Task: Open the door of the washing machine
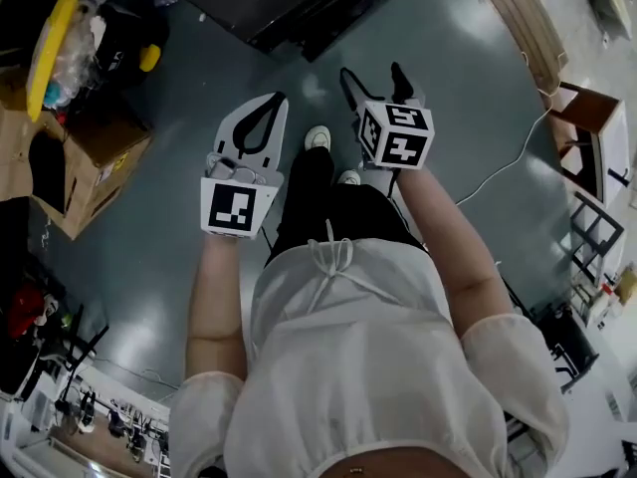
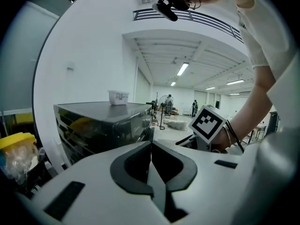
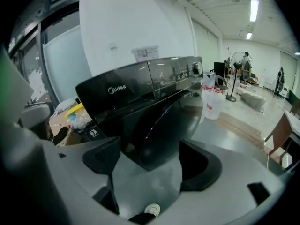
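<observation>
Currently, both grippers are held out low in front of the person, above a grey-green floor (image 1: 169, 247). The left gripper (image 1: 278, 99) is seen with its jaws brought fully together, pad against pad, and nothing is caught between them. The right gripper (image 1: 373, 72) is held with its jaws spread wide, and nothing is gripped. In the right gripper view only the machine's front is framed in the gap, clear of both pads. The washing machine (image 3: 136, 90), a black front-loader, is stood ahead of the person with a white wall (image 3: 131, 18) behind it, and its round dark door (image 3: 164, 132) is faced by the right gripper. Whether the door is latched cannot be made out. In the left gripper view the machine is seen to the left of the closed jaws, with a small white tub (image 2: 118, 97) set on its top. A white plastic jug (image 3: 212, 102) is stood on the floor near the machine's far side. An open cardboard box (image 1: 95, 157) and a yellow lid (image 1: 48, 48) are seen at the left of the head view, and the person's white shoes (image 1: 318, 137) are visible between the two grippers.
</observation>
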Tool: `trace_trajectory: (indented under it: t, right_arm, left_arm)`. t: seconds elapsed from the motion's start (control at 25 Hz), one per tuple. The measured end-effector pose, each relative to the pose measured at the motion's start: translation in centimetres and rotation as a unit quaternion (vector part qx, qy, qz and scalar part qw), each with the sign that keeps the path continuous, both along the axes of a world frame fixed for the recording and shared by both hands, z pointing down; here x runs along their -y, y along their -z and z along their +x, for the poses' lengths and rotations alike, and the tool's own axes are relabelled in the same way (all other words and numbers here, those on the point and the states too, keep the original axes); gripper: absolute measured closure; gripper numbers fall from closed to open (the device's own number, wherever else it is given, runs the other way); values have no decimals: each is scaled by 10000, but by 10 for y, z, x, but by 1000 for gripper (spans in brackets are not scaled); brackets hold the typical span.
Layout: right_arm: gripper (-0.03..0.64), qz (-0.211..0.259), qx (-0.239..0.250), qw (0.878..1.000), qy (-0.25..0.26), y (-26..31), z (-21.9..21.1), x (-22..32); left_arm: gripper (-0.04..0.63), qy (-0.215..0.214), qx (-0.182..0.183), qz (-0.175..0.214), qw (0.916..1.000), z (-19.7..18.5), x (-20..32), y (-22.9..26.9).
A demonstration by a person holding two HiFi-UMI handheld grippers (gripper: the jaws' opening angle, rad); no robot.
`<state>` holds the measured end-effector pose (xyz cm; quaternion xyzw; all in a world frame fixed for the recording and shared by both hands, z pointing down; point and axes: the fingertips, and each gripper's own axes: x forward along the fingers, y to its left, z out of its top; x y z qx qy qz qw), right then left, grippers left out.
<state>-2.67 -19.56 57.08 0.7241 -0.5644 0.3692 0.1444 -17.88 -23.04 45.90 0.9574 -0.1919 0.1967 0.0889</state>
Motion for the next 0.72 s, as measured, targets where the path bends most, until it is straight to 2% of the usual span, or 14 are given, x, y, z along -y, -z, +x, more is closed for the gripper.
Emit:
trace_trajectory:
  t: [0.36, 0.48, 0.72]
  right_arm:
    - [255, -605, 258, 9977, -171, -94, -6, 59]
    - [272, -790, 422, 9953, -359, -114, -6, 66]
    - [353, -1022, 653, 9890, -851, -131, -7, 76]
  left_arm:
    - [574, 223, 108, -334, 9991, -11, 35, -78]
    - [574, 293, 109, -400, 9987, -13, 42, -89]
    - [574, 336, 66, -497, 9982, -16, 50, -96]
